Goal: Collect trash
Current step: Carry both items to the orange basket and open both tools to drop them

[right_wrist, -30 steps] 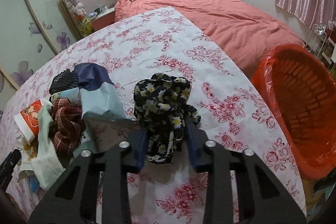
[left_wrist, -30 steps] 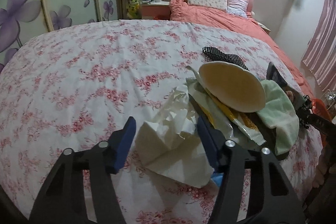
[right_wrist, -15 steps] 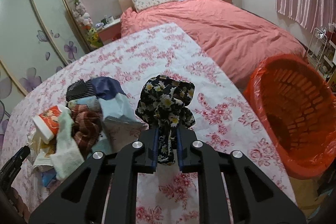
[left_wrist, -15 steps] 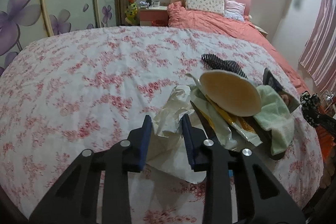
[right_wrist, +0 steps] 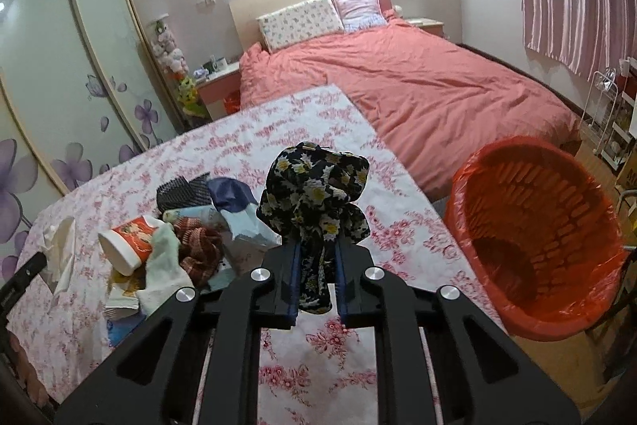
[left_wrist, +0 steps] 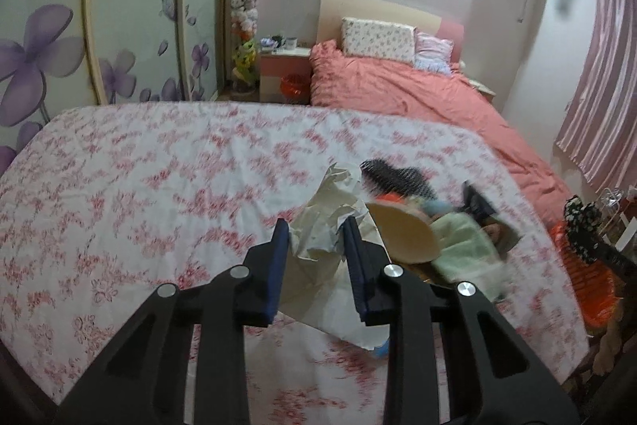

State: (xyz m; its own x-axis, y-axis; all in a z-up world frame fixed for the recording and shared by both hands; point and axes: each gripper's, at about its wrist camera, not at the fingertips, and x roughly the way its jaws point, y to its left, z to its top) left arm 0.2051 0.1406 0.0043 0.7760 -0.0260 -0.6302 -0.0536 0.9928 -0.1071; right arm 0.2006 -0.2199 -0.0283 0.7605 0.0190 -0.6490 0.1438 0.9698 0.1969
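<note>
Now the crumpled paper (left_wrist: 322, 222), cream-white and creased into sharp folds, sits pinched in the left gripper (left_wrist: 312, 237), its blue pads pressed into both sides of the wad while a loose flap hangs down toward 6 o'clock over the floral tablecloth (left_wrist: 159, 194). At 3 o'clock of it lies the rest of the pile: a paper cup (left_wrist: 402, 236) on its side showing its tan bottom, a pale green cloth (left_wrist: 466, 245) against it, and a black mesh piece (left_wrist: 394, 180) at 1 o'clock. Over on the other side, the right gripper (right_wrist: 316, 265) is clamped on a dark flowered cloth (right_wrist: 314, 194), black with yellow and white daisies, bunched into a knot above the fingers with a tail drooping between them. The orange basket (right_wrist: 533, 237), lined with an orange bag, stands at 3 o'clock off the table edge. At 9 o'clock the pile shows again, with a red plaid cloth (right_wrist: 199, 253) beside the cup.
</note>
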